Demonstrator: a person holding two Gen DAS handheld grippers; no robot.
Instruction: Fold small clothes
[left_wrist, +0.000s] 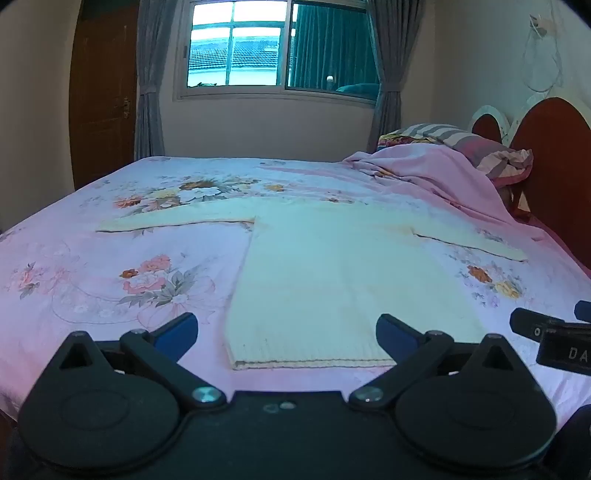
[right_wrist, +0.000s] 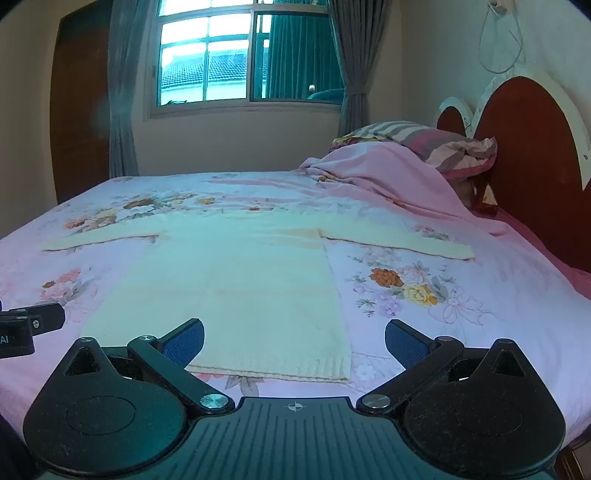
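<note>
Two hand-held grippers hang side by side above the near edge of a bed (left_wrist: 74, 221), both released and grasping nothing. The left hand-held gripper (left_wrist: 287, 332) has its blue-padded fingers (left_wrist: 177, 330) spread wide on either side of the hem of a pale cream sweater (left_wrist: 332, 266); the left finger is over the bedsheet just beside the garment and the right finger is over the hem's right part. The right hand-held gripper (right_wrist: 294, 339) is likewise parted, its left pad over the sweater's hem and its right pad over the floral sheet just beside the garment's right corner. Each gripper shows at the edge of the other's view.

The sweater lies flat and unfolded in the middle of the bed, hem nearest the cameras, body running away toward the window (left_wrist: 258, 44), and both sleeves stretched straight out to either side. The sheet under it is pink with flower prints. A crumpled pink blanket (left_wrist: 424, 170) is bunched toward the right rear, against striped pillows (left_wrist: 480, 147) by a red headboard (left_wrist: 554, 166) with white trim. Grey curtains (left_wrist: 147, 92) flank the window, and a brown wooden door (left_wrist: 103, 92) stands at the left
</note>
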